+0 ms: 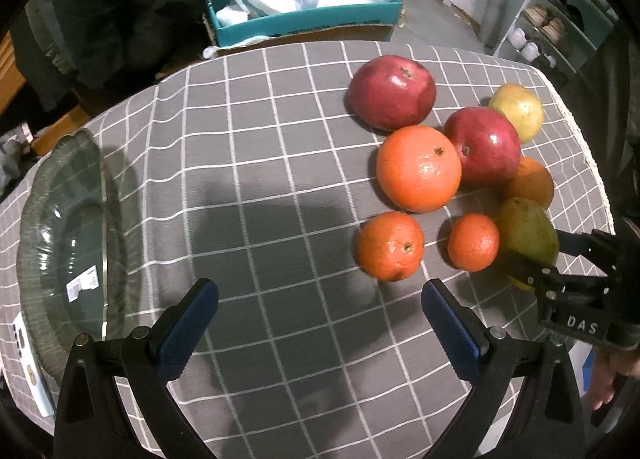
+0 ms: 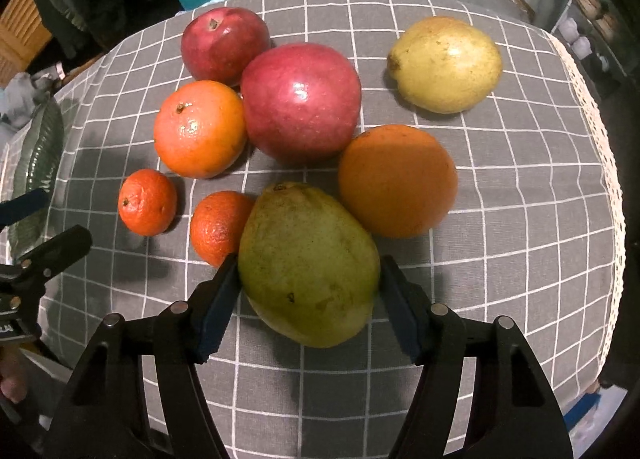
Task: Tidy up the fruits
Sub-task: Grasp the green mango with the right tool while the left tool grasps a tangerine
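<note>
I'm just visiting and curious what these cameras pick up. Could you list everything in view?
Green pear: one, green-yellow, nearest, between the right fingers.
Yellow pear: one, far right.
Apples: two, red; one central, one behind.
Oranges: two, one left of the central apple, one shaded right.
Mandarins: two, small, deep orange, front left.
Glass plate: one, greenish, table's left edge.
Tablecloth: grey, white grid.
Teal box: one, holding plastic bags, behind the table.
Left gripper: open, empty.
Right gripper: fingers against the green pear.

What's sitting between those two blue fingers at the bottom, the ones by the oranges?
A green pear fills the gap between the right gripper fingers, both pads at its sides, in the right wrist view.
</note>
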`<state>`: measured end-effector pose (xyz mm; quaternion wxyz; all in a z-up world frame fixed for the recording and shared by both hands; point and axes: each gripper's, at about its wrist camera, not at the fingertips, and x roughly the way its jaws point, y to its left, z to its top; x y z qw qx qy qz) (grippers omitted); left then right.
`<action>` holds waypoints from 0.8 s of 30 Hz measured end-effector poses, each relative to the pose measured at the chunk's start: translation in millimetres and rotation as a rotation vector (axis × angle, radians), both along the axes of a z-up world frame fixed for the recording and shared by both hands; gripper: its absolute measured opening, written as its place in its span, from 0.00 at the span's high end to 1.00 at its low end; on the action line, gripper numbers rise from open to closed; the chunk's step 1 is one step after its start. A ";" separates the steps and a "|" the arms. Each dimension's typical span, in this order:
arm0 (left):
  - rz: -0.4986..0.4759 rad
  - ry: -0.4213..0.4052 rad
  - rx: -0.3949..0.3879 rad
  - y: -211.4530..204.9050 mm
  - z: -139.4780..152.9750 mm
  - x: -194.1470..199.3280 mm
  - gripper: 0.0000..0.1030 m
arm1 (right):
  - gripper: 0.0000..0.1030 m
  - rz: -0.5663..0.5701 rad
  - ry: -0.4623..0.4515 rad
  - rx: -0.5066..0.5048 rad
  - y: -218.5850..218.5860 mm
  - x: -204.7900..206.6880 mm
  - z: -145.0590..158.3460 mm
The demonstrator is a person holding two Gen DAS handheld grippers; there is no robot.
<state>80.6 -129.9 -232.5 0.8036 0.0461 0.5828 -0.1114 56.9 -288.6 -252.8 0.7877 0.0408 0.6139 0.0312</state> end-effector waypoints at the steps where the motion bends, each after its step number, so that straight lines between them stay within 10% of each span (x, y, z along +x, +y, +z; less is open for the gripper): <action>1: -0.003 0.000 -0.003 -1.9 -0.6 1.0 0.01 | 0.34 -0.010 -0.012 0.008 -1.4 -2.1 3.2; 8: -0.008 0.025 -0.035 -15.3 -12.0 8.5 0.04 | 0.34 -0.072 -0.107 0.028 -8.5 -14.6 37.8; 24: -0.038 0.078 -0.129 -34.6 -32.6 17.0 0.56 | 0.34 -0.098 -0.150 0.008 -21.2 -15.4 47.2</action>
